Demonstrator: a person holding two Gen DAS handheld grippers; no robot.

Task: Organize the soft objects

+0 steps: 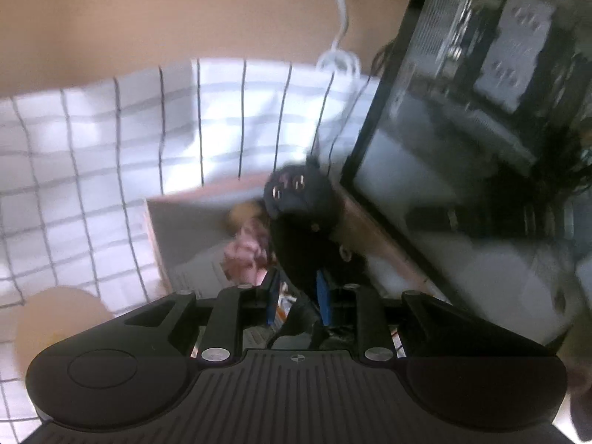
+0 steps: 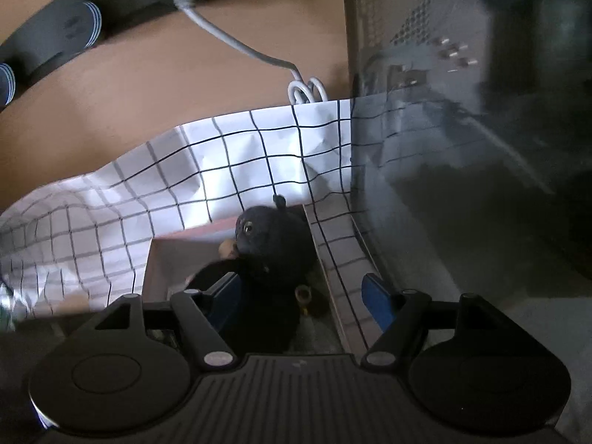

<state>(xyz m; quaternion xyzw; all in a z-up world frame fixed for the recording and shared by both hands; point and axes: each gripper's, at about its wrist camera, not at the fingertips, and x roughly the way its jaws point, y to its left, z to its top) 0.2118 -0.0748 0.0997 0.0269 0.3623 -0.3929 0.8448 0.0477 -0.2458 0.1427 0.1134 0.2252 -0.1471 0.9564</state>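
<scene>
A black plush toy (image 2: pixel 272 244) with a round head, shiny eyes and a tan snout sits in a shallow cardboard box (image 2: pixel 162 259). My right gripper (image 2: pixel 301 296) is open, its blue-padded fingers on either side of the toy's body. In the blurred left wrist view, the same black plush (image 1: pixel 299 199) hangs between the blue pads of my left gripper (image 1: pixel 298 305), which is shut on its lower part. A pink plush (image 1: pixel 244 255) lies just left of it inside the box (image 1: pixel 185 229).
A white cloth with a black grid (image 2: pixel 240 155) drapes over the wooden table behind the box. A glass-sided computer case (image 2: pixel 462 129) stands close on the right. A white cable (image 2: pixel 236 42) runs across the table. A tan round object (image 1: pixel 55 318) lies at the left.
</scene>
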